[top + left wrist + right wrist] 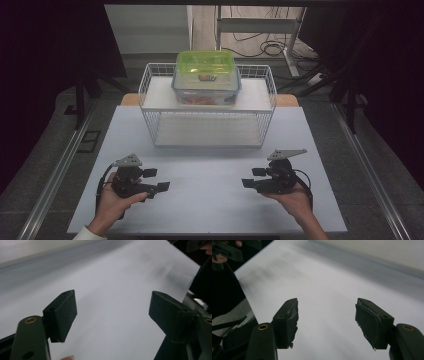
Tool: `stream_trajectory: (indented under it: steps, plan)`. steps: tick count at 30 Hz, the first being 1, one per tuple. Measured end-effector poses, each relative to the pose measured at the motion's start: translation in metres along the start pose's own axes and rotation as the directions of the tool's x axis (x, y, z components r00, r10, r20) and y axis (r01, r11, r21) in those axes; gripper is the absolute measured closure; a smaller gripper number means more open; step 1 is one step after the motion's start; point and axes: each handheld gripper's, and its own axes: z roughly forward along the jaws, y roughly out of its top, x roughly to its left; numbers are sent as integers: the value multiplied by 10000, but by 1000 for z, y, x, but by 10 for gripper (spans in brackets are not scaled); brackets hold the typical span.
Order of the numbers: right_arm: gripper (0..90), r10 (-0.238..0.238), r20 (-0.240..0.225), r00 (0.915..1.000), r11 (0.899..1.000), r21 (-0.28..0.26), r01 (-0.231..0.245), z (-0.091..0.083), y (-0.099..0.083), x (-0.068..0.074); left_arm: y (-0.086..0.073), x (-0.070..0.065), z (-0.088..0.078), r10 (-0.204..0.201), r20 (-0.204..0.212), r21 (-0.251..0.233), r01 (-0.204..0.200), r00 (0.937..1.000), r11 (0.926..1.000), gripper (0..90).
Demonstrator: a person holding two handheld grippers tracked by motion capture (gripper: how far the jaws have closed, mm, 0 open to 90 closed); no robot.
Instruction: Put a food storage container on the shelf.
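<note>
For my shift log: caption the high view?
Both open grippers, left and right, face inward before a lidded container on a wire rack.

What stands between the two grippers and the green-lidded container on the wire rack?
No object lies on the table between the left gripper, the right gripper and the wire rack. The container sits on the rack's top shelf, behind a low wire rim that a gripper would have to reach over.

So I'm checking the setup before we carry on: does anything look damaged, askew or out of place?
One thing: the pads on the right tongs look worn, with frayed, ragged edges. Otherwise nothing stands out. The green-lidded container sits squarely on the wire rack, and both the right and left tongs are open and empty.
</note>
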Motion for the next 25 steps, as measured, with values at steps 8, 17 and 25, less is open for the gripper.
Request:
stream_trajectory:
  steps: [8, 17, 25]
  plan:
    - [349, -46, 52, 10000, 10000, 65, 46, 3, -2, 1, -5, -1, 4, 101, -303, 198, -95, 9995, 9998, 222]
    - [349, -33, 98, 9999, 9999, 145, 32, 5, -4, 0, -7, 3, 3, -2, -481, 203, 12, 9988, 9998, 222]
    - [348, -50, 90, 9999, 9997, 250, 47, 7, -5, -1, -8, 4, 3, 26, -555, 252, -12, 9985, 9997, 220]
